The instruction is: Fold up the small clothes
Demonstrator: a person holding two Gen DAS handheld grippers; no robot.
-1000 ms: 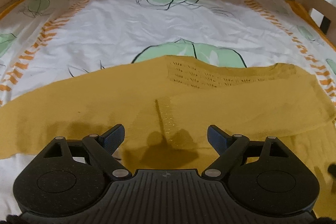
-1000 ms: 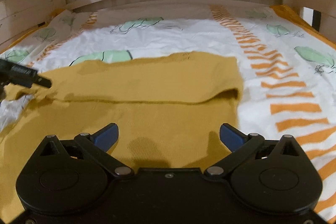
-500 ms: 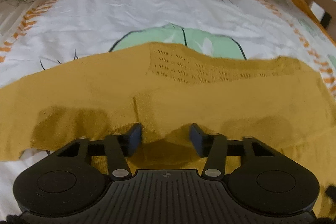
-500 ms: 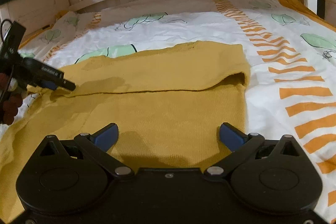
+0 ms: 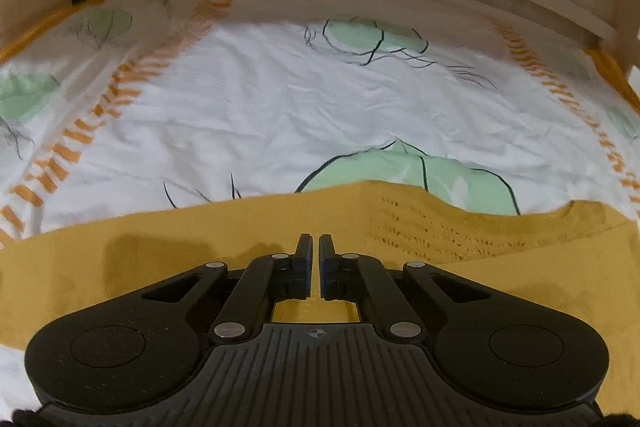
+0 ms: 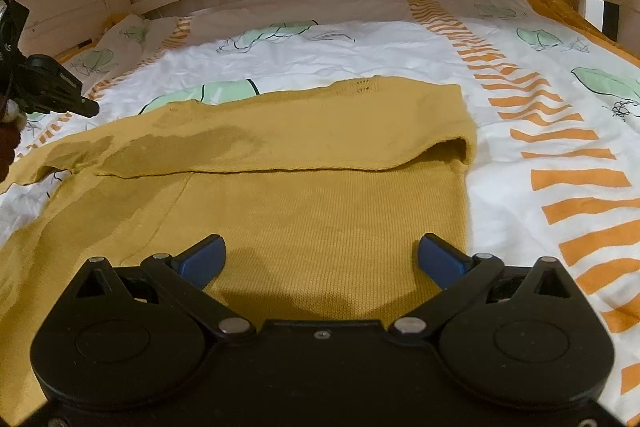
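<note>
Yellow sweater (image 6: 320,163) lying partly folded on the leafy bed sheet (image 6: 360,47), left gripper (image 5: 314,247) clenched tight over it, nothing seen pinched, right gripper (image 6: 320,255) wide apart above the sweater, empty

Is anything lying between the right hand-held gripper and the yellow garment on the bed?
Nothing visible does. The right hand-held gripper hovers open directly over the yellow garment, with only bare knit fabric between its fingers.
</note>
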